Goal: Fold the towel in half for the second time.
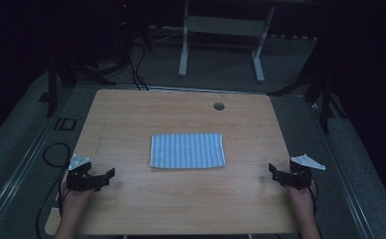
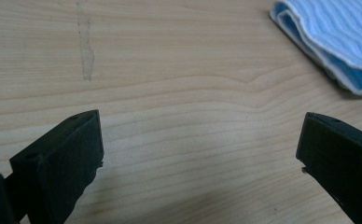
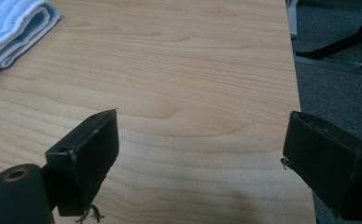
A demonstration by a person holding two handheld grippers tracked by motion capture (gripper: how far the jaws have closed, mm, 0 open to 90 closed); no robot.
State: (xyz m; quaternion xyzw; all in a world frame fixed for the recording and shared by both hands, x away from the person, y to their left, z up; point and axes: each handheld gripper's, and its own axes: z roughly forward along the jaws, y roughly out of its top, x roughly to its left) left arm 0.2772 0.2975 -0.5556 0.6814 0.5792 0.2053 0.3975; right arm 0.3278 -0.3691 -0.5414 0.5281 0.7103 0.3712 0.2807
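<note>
A folded blue-and-white striped towel [image 1: 187, 151] lies flat in the middle of the wooden table [image 1: 131, 114]. My left gripper [image 1: 106, 178] rests near the table's front left edge, open, with bare wood between its jaws. In the left gripper view [image 2: 200, 140] a corner of the towel [image 2: 337, 42] shows at the upper right. My right gripper [image 1: 274, 174] sits at the front right edge, open and holding nothing. In the right gripper view [image 3: 200, 140] the towel's folded edge [image 3: 11, 32] shows at the upper left.
A round cable hole [image 1: 219, 106] sits near the table's far edge. Beyond the table stand white desk legs [image 1: 183, 55] and dark stands on grey carpet. Cables [image 1: 56, 149] loop on the floor at the left. The table's right edge [image 3: 298, 93] runs close to my right gripper.
</note>
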